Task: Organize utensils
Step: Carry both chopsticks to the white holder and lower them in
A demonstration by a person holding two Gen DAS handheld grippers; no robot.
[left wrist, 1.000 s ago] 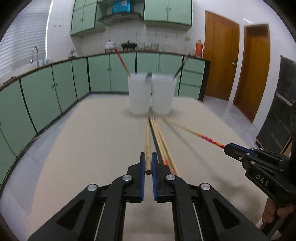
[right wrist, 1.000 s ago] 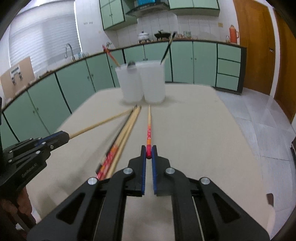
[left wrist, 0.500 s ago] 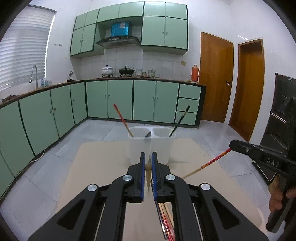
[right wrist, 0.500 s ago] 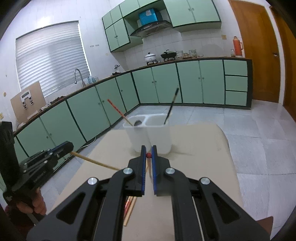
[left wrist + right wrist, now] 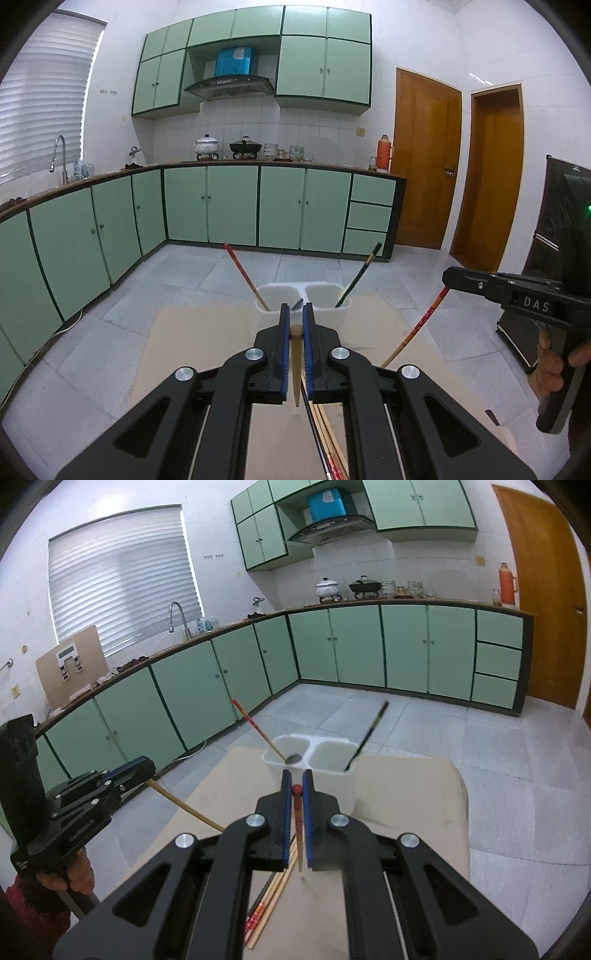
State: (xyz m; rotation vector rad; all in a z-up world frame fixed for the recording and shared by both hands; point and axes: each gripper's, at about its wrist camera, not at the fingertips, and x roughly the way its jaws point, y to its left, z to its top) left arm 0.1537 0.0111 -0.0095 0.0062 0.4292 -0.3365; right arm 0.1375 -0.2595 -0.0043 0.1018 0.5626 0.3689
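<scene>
Left gripper (image 5: 295,317) clamped on a plain wooden chopstick (image 5: 296,363), pinched at its thick end, thin tip hanging down toward the table (image 5: 192,354). Right gripper (image 5: 296,781) clamped on a red-topped chopstick (image 5: 298,823) the same way, red end at the pads, tip pointing down. Both chopsticks are off the table, held in the air.

Just beyond both grippers, at the table's far edge: white two-compartment holder (image 5: 321,295). Left compartment has a red-ended chopstick (image 5: 245,275) leaning left plus a spoon (image 5: 294,758); right compartment has a black chopstick (image 5: 358,275) leaning right.

Below the grippers, on the near part of the table: loose pile of chopsticks (image 5: 271,897), lying roughly parallel, wooden and red-patterned ones, one black (image 5: 314,428).

The two grippers sit side by side, well apart. A hand (image 5: 554,365) holds the right gripper's handle; another hand (image 5: 74,877), red sleeve, holds the left one.

Green kitchen cabinets (image 5: 229,206) behind, wooden doors (image 5: 428,158) far right.
</scene>
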